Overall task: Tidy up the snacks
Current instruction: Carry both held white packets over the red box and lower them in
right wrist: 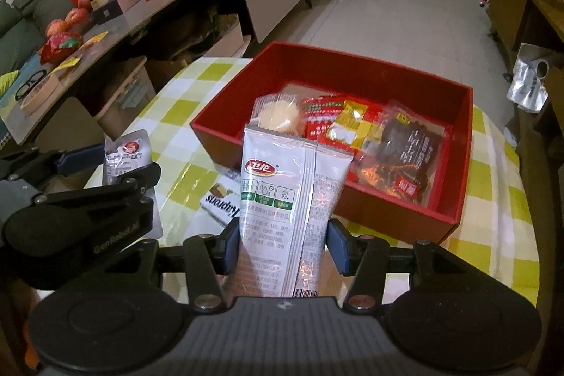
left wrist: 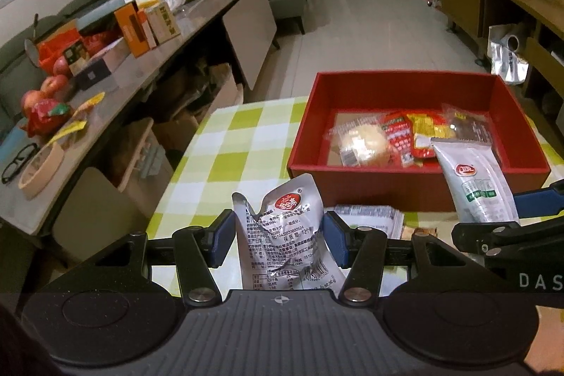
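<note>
Left gripper (left wrist: pixel 278 244) pinches a crumpled silver pouch (left wrist: pixel 282 235) upright, low over the checked table (left wrist: pixel 246 136), short of the red box (left wrist: pixel 405 189). Right gripper (right wrist: pixel 283 244) clamps a tall white packet (right wrist: pixel 282 199), tip over the box's near wall. Step: loading snacks; next, likely carry each over the rim and release beside the packets inside.

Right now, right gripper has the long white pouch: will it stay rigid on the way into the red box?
Probably not. The white pouch is thin film, and the right gripper grips it low, so its long top may flop. The glossy film looks slippery. It looks light, so it should drop easily into the red box.
</note>
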Available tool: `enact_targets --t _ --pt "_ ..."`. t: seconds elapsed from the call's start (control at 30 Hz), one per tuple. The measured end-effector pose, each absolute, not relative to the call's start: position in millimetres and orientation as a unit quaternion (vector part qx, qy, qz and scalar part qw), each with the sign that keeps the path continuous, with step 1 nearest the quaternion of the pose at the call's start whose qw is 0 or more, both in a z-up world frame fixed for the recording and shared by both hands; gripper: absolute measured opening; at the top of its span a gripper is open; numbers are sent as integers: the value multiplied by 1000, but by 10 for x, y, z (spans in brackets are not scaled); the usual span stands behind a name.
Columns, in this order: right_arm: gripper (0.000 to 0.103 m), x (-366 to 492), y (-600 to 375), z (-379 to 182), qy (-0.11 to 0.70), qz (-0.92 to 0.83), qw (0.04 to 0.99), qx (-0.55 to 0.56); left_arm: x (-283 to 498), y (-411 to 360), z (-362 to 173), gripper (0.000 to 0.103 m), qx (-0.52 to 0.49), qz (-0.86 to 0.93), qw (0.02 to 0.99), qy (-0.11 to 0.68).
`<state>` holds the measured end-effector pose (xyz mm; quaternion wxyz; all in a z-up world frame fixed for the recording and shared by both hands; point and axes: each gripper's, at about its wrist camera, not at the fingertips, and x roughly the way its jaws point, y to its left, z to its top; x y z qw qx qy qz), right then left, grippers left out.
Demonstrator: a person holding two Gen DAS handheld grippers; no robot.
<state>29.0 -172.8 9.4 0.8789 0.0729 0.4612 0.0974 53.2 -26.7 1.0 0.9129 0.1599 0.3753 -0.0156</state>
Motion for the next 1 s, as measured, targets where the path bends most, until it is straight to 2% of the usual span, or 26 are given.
enact_targets --t 0.6,1.0 --pt "61 460 -1948 248 433 65 894 96 717 -449 194 62 152 -29 924 350" --pt "61 721 -2140 277 418 36 901 112 1107 -612 282 62 136 -22 931 338"
